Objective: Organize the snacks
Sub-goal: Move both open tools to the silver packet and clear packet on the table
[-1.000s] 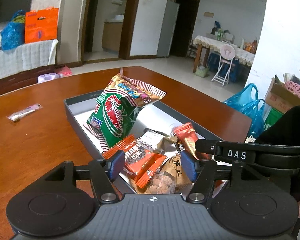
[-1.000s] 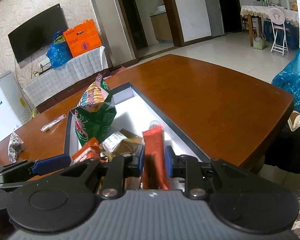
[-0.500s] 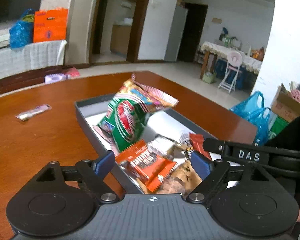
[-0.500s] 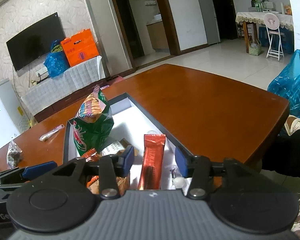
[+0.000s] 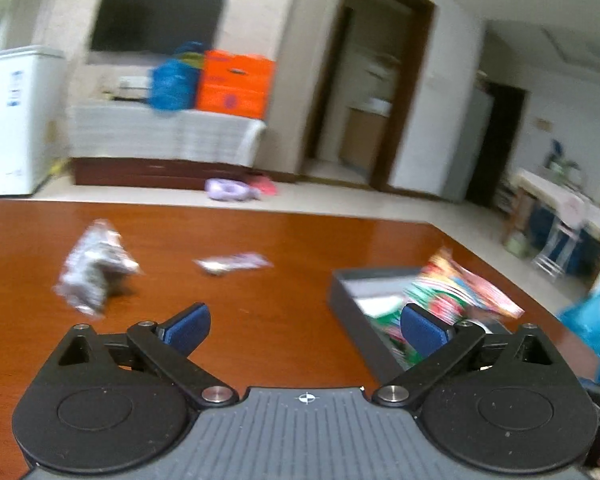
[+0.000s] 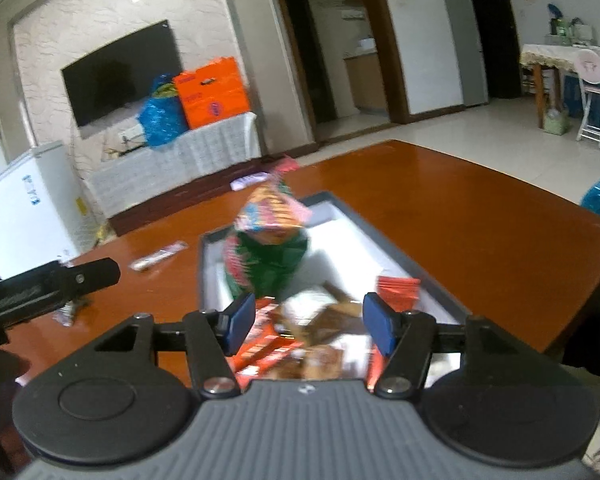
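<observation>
A grey tray (image 6: 400, 264) on the brown table holds a green and red snack bag (image 6: 266, 248), a red stick pack (image 6: 398, 286) and several small wrapped snacks (image 6: 300, 336). My right gripper (image 6: 308, 322) is open and empty above the tray's near end. My left gripper (image 5: 306, 326) is open and empty over bare table left of the tray (image 5: 350, 304). A clear crumpled snack bag (image 5: 94, 266) and a small flat packet (image 5: 232, 262) lie on the table ahead of it. The bag (image 5: 452, 296) shows blurred at the right.
The table edge (image 6: 560, 332) runs close to the right of the tray. The left gripper's arm (image 6: 48, 286) shows at the left in the right wrist view. A white freezer (image 5: 8, 120) and a TV stand are beyond the table.
My right gripper opened and let go of the red stick pack, which now lies in the tray. My left gripper swung left, away from the tray, toward the loose snacks on the table.
</observation>
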`<state>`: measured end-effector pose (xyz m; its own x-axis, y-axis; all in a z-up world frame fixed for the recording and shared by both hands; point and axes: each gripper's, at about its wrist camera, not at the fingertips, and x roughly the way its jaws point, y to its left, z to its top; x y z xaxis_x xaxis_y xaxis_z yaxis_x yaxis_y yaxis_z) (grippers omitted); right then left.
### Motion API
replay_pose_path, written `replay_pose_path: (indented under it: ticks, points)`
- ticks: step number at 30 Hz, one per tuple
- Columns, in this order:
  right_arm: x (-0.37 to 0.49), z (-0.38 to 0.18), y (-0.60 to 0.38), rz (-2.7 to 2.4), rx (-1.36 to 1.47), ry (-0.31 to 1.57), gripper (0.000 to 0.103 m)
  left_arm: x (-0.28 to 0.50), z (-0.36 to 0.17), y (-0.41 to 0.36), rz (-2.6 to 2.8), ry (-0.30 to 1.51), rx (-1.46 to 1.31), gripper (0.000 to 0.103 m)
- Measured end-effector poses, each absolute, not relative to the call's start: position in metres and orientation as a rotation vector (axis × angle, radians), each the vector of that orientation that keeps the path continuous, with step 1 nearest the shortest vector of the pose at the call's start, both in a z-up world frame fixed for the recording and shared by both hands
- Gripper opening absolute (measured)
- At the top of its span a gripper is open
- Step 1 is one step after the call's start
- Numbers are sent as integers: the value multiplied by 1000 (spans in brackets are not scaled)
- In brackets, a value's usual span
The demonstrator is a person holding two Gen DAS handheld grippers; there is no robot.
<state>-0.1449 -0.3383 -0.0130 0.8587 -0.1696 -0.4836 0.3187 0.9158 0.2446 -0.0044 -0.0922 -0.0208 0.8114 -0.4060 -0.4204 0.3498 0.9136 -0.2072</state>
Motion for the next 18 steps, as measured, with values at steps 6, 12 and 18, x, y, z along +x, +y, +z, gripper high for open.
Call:
replay_pose_path:
  ticks: [6,12,18]
  points:
    - [-140,-11,-304,-174,282,445,72,18,-12,-69,-180,388,-81,102]
    - [-124,-22,-269,-119,175,484,72,42,7,-61,-75,303,-44,102]
    - [-107,-23,-252,-59,172,480,72,64,-3,-50,-91,309,130,102]
